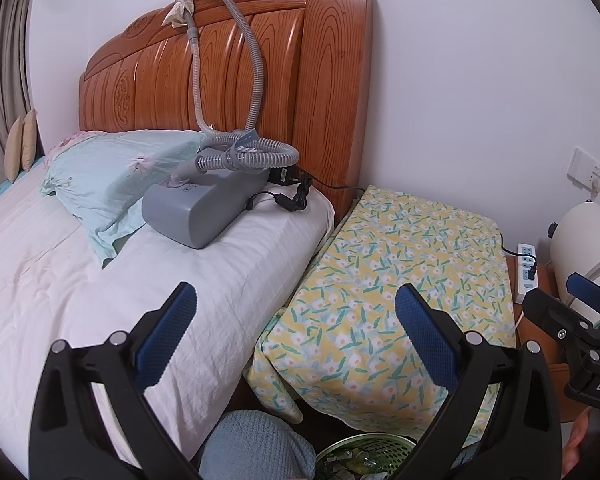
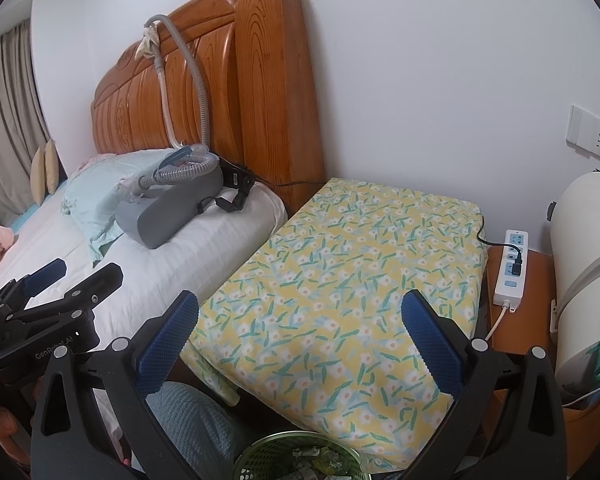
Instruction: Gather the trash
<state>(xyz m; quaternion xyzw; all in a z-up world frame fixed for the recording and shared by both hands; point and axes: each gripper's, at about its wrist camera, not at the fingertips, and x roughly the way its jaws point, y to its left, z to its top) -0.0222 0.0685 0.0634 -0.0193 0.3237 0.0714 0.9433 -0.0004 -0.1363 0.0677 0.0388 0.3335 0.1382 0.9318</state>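
A green mesh bin (image 1: 366,456) (image 2: 300,460) with several wrappers inside sits low at the bottom edge of both views, below the floral-covered stand. My left gripper (image 1: 295,312) hangs open above the gap between bed and stand, with nothing between its blue pads (image 1: 167,332). My right gripper (image 2: 300,320) is also open and empty, held over the yellow floral cloth (image 2: 340,280). Each gripper shows at the edge of the other's view: the right gripper (image 1: 588,292) at the far right, the left gripper (image 2: 71,272) at the far left.
A bed with a white sheet (image 1: 79,280) carries a grey breathing machine (image 1: 203,204) with its hose hung over the wooden headboard (image 1: 219,60). A white power strip (image 2: 510,268) lies on an orange side table, beside a white cylindrical appliance (image 2: 584,264). Blue knit fabric (image 1: 255,444) lies near the bin.
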